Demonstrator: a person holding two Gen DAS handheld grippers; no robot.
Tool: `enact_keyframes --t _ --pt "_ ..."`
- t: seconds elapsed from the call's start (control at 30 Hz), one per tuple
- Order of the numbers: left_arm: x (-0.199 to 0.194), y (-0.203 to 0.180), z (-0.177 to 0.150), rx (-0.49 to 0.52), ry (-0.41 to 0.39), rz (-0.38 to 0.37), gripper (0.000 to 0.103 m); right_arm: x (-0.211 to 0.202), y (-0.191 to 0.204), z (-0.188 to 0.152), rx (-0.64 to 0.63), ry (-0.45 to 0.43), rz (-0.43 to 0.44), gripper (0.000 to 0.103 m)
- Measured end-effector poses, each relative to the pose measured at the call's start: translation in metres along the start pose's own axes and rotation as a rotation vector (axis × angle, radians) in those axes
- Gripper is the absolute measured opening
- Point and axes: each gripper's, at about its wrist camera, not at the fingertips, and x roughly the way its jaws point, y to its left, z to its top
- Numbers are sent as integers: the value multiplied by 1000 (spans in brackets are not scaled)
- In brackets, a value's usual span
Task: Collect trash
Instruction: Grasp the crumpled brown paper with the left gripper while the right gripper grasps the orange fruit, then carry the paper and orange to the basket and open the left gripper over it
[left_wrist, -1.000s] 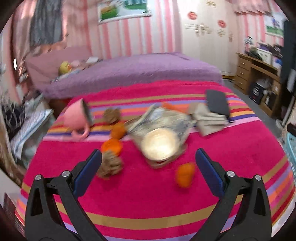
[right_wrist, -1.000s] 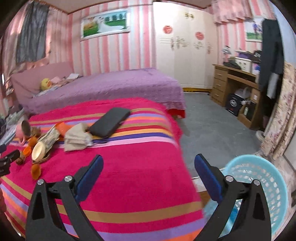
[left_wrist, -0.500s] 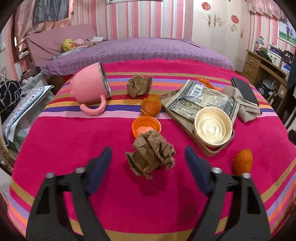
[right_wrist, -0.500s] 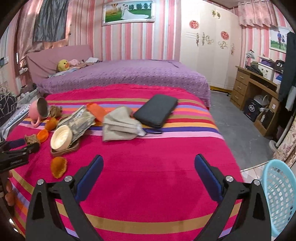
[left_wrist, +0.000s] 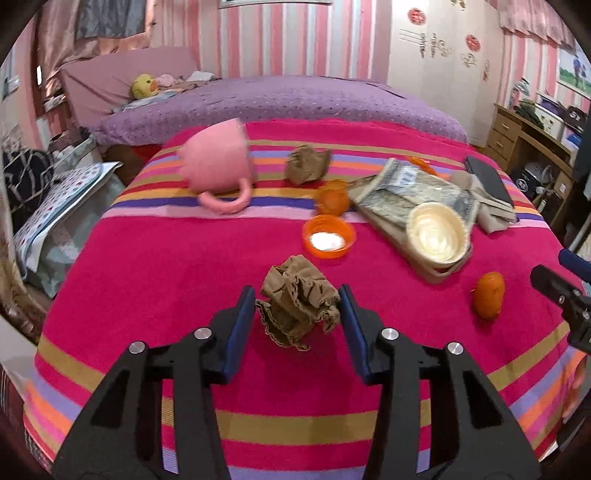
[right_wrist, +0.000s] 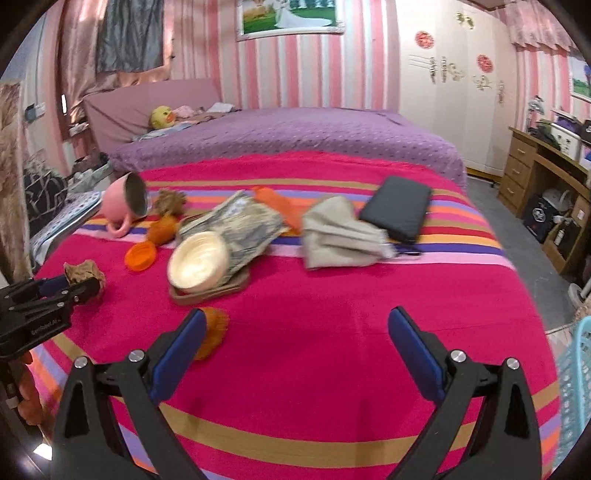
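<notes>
Jaws of the left gripper (left_wrist: 297, 306) closing around a crumpled brown paper wad (left_wrist: 299, 301) on the striped blanket (left_wrist: 155, 258).

A second ago they stand wide and well back from the clutter; now they have come forward and down and narrowed, so the first pickup looks under way. Wad sits between both blue pads, right pad at its edge, left pad just beside it, firm pinch not yet clear. Beyond the tips: orange lid (left_wrist: 328, 236), second wad (left_wrist: 308, 164), pink mug (left_wrist: 218, 166). Right gripper (right_wrist: 295, 347) jaws spread wide, nothing between them; orange peel (right_wrist: 212, 332) just outside its left pad, blue basket (right_wrist: 576, 384) off to its right.
</notes>
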Motion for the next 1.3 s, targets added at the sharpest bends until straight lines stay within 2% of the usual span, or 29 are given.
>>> enact_keyframes --t 0.2,0.27,0.37,0.4,0.47,0.5,0.53,0.73,0.87,1.3 --pt "-2 18 -8 -16 -5 9 45 20 34 -2 -61 62 34 94" --pt "-4 19 -9 -10 -8 17 45 25 39 -3 -71 87 48 86" --pt "-4 19 -9 -14 -11 19 45 35 45 -4 -92 133 80 68" --pt "-4 19 -8 -18 -10 19 45 38 48 -5 -99 145 91 57" --pt "-3 19 -7 -22 -11 21 45 40 51 -6 -111 151 109 48" --pt "-3 19 -6 -22 -11 22 45 39 51 -6 -111 150 127 36" --pt "-3 18 -6 -22 -12 23 45 39 50 -6 -110 150 140 31" --pt "-6 11 -5 -28 -18 30 45 22 35 -1 -101 87 140 29" --pt "-16 -6 1 -41 -50 15 45 6 11 4 -73 40 123 29" --pt "-33 -119 5 23 -118 -51 45 -48 -82 5 -61 -66 9 29"
